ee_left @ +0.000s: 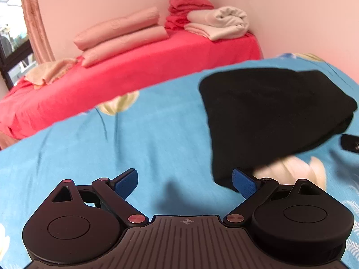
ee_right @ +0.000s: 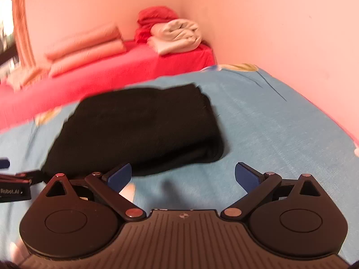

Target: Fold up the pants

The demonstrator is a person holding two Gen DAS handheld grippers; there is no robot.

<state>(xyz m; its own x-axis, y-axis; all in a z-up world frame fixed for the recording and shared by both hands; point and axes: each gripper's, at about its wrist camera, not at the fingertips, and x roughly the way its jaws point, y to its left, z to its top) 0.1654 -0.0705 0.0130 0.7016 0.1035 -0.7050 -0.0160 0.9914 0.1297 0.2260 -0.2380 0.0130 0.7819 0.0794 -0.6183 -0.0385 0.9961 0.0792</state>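
The black pants [ee_left: 269, 116] lie folded into a compact stack on the blue floral bedsheet [ee_left: 134, 139]. In the left wrist view my left gripper [ee_left: 186, 180] is open and empty, just left of the pants' near corner. In the right wrist view the pants [ee_right: 139, 130] lie ahead and to the left. My right gripper [ee_right: 184, 176] is open and empty, above the sheet [ee_right: 269, 134] near the pants' near right corner. Part of the left gripper [ee_right: 13, 186] shows at the left edge there, and part of the right gripper [ee_left: 350, 143] at the right edge of the left wrist view.
A red-covered bed [ee_left: 134, 71] stands beyond, with folded pink linens [ee_left: 121, 33], a red bundle [ee_left: 186, 9] and white folded cloth [ee_left: 224, 22]. Pink walls close in behind and at the right [ee_right: 280, 33]. A window with a curtain [ee_left: 33, 22] is at the far left.
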